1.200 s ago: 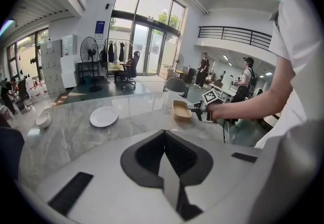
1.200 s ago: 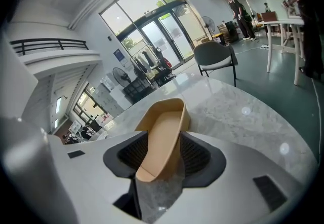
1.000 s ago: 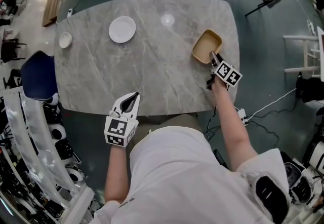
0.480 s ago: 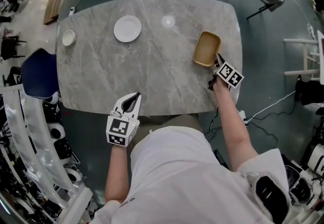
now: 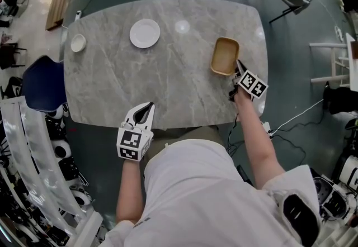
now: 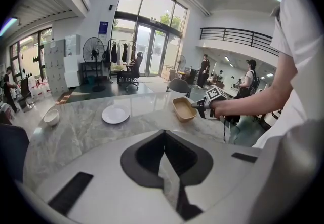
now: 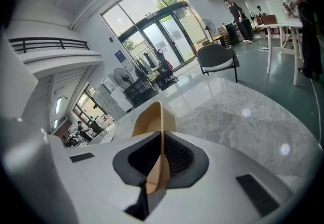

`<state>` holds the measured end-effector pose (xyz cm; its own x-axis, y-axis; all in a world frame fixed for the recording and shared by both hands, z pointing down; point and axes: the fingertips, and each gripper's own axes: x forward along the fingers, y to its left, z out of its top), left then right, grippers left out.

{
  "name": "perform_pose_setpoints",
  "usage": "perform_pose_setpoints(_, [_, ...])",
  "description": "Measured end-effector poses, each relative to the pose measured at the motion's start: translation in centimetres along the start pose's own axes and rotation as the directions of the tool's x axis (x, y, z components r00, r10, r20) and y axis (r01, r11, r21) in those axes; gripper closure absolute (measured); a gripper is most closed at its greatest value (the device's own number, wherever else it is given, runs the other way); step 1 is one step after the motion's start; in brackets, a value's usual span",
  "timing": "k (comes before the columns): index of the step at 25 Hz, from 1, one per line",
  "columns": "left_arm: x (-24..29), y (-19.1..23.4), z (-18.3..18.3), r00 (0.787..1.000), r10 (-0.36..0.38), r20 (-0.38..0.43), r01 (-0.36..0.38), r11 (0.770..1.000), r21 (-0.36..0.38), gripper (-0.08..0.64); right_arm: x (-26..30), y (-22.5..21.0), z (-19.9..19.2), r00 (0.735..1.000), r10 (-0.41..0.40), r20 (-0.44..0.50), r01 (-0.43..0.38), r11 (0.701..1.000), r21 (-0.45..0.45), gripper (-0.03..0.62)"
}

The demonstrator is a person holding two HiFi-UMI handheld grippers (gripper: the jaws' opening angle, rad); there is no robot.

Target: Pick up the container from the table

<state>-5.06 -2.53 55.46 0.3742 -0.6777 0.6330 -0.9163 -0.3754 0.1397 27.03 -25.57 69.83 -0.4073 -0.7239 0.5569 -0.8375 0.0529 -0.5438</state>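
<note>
1. Jaws of the left gripper (image 5: 146,108) are resting together on nothing, hovering at the near edge of the table (image 5: 179,92).
2. Farther right, the right gripper (image 5: 237,67) is closing its jaws on the near rim of the tan container (image 5: 225,55), pinching the wall between its pads.
3. That container is showing toward the table's right side, open side up.
4. Farthest off, a white plate (image 5: 145,33) and a small bowl (image 5: 78,43) are lying apart at the left.

Readable text: I can make out none in any view.
Left marker cube (image 5: 130,145): black-and-white square pattern only, no letters.
Right marker cube (image 5: 251,85): likewise, pattern only.
Blue wall sign (image 6: 104,30): too small for me to read.
</note>
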Motion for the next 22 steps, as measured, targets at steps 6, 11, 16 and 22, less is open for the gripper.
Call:
perform_pose_setpoints(6, [-0.6,1.3,0.6,0.999,-0.022,0.028,0.022,1.0,0.003,0.558,-1.0,2.8,-0.4,1.0,0.03,0.007,-0.03,1.0,-0.008,0.563])
perform_pose_setpoints(11, [-1.3,2.9,1.0,0.998,-0.038,0.053,0.037,0.999,0.006,0.558,-2.1,6.3,-0.6,0.997,0.073,0.013,-0.073,0.997,-0.032,0.563])
perform_pose_setpoints(16, [-1.9,4.3,1.8,0.996,-0.048,0.078,0.044,0.998,0.054,0.558,-3.8,10.3,-0.3,0.99,0.133,0.052,-0.131,0.991,-0.042,0.563])
perform_pose_setpoints(22, [-2.8,5.6,3.8,0.99,-0.08,0.118,0.068,0.993,0.096,0.558,-6.2,16.0,0.3,0.972,0.22,0.089,-0.21,0.972,-0.108,0.563])
